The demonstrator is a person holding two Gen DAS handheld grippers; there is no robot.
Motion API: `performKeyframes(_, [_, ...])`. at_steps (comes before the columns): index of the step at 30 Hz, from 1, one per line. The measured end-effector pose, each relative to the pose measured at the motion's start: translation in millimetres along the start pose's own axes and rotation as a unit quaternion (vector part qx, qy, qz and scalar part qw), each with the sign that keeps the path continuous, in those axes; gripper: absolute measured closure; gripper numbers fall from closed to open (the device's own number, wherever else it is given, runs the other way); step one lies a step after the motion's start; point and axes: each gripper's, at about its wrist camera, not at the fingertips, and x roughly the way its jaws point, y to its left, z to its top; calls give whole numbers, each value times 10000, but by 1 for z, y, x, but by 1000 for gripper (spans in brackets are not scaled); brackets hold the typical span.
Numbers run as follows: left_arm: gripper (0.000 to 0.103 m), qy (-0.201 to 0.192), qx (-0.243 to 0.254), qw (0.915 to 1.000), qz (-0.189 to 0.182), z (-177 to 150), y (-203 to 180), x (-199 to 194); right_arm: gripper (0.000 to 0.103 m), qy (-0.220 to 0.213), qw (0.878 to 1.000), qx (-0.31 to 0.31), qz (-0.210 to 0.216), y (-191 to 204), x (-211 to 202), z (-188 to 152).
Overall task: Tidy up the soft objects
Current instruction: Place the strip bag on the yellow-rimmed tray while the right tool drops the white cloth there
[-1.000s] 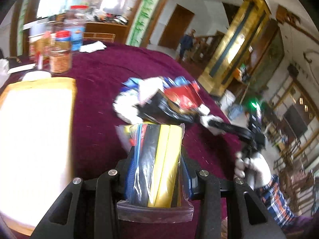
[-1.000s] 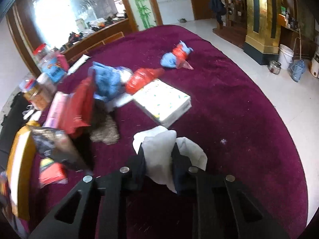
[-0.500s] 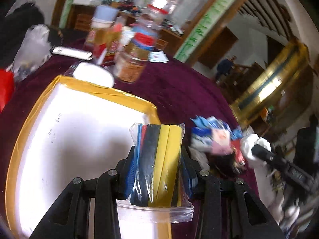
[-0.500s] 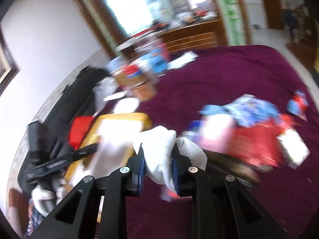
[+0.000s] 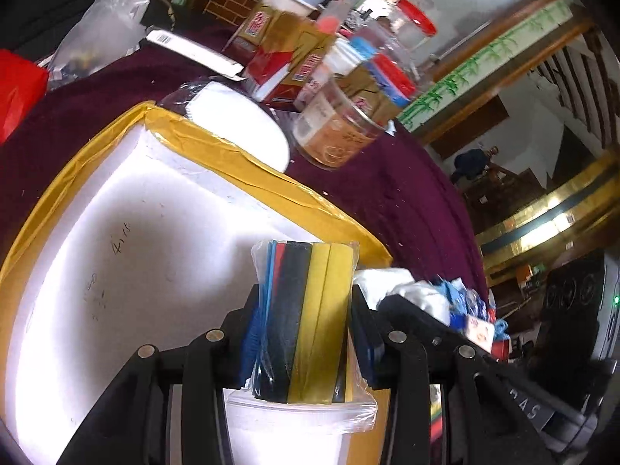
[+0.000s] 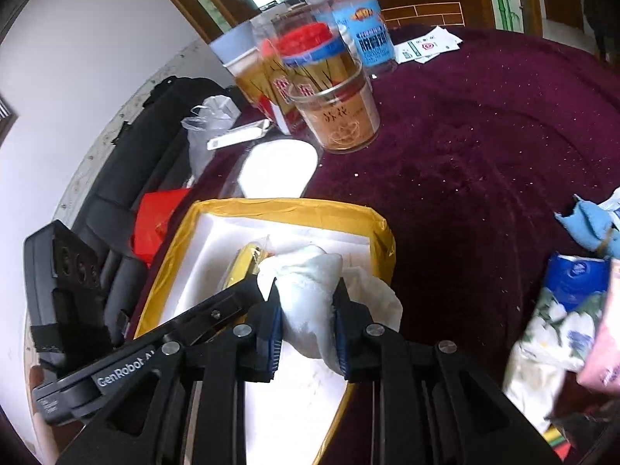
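My left gripper [image 5: 306,306] is shut on a clear bag of folded cloths [image 5: 306,310], striped blue, red, black and yellow, and holds it over the white foam box with yellow-taped rim [image 5: 232,162]. My right gripper [image 6: 306,302] is shut on a white cloth [image 6: 310,294] and holds it above the same box [image 6: 279,205], at its right side. The left gripper with the bag [image 6: 244,267] shows in the right wrist view, just left of the white cloth. The right gripper [image 5: 410,302] shows beside the left one.
Jars and cartons [image 6: 333,89] stand behind the box on the maroon tablecloth [image 6: 484,135]. A white oval lid [image 6: 279,166] lies against the box's far rim. A pile of soft packets [image 6: 573,294] lies to the right. A red bag [image 6: 155,221] and black case [image 6: 66,283] sit left.
Both grippers have swung left from the pile of soft items to the white box, each still holding its load. They now sit close side by side over the box.
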Motion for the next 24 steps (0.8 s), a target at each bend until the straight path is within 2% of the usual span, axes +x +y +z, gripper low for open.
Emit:
performKeyframes(3, [56,-22,-98,9999,78,2,5,6,76,-6,9999,-24,-103,0,9,5])
performKeyframes(5, [50,-29,-224,9997,118,3,10,9,67,-57,9997,-53,-243,-1,12,6])
performKeyframes(6, [45,-35,-303,9995,118,3,13,9,58,-78,9996,-10,-275,-3,12,7])
performKeyframes(7, [42,-32,-368,9993,88,3,15,9,54,-104,9996,22,-248,-5,13,8])
performKeyframes(11, [42,-92,-466,9989,-20,5,16,6,54,-261,9995,91,-138,-9,1,10])
performKeyframes(14, [42,-114,-436,9990,-57,4,15,-2,52,-502,9986,-15,-152,-11,-24,7])
performKeyframes(16, [42,-84,-425,9990,-96,1,13,-10,45,-681,9975,-88,-164,-17,-47,1])
performKeyframes(18, [42,-91,-386,9992,-96,-3,10,-20,44,-867,9959,-141,-214,-26,-71,-9])
performKeyframes(24, [41,-110,-127,9998,-145,-31,-11,-51,41,-1415,9884,-59,-556,-78,-144,-49])
